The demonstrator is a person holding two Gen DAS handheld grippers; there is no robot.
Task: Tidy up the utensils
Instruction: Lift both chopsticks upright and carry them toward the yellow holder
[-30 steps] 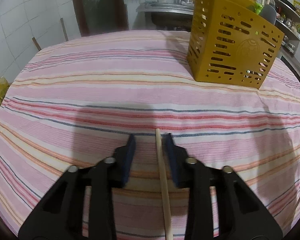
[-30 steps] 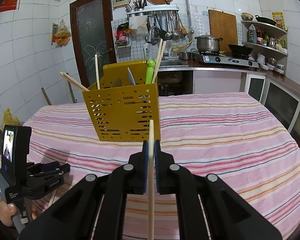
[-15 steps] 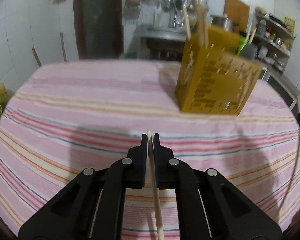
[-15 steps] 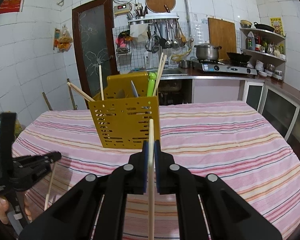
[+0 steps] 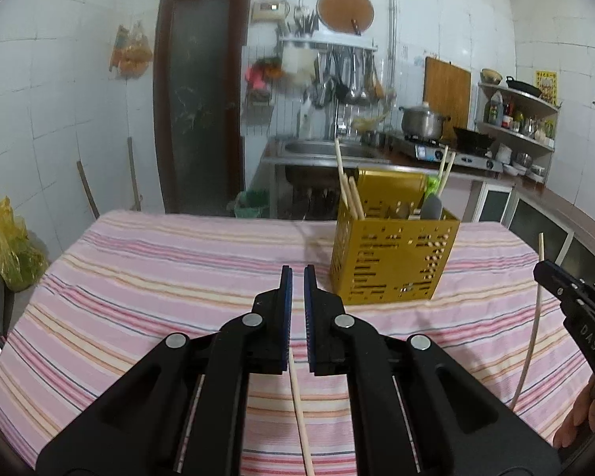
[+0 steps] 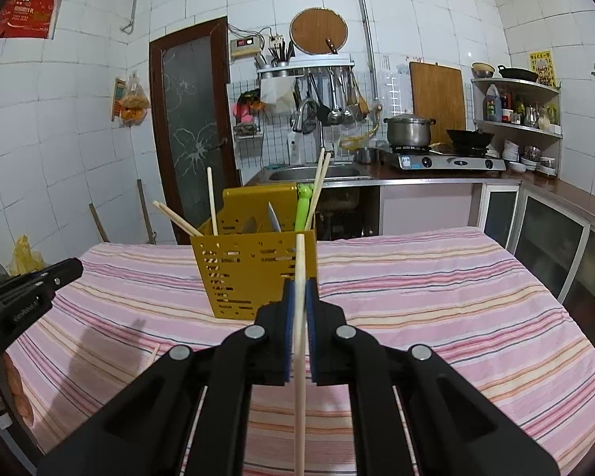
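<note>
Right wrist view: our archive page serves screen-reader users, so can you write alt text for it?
A black two-finger tool is shut on an upright wooden chopstick above a pink striped tablecloth. Behind it stands a yellow perforated utensil holder with chopsticks and cutlery inside; a second black tool enters from the left.

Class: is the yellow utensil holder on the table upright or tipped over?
Upright. The utensil holder rests flat-bottomed on the striped tablecloth, open top upward.
</note>
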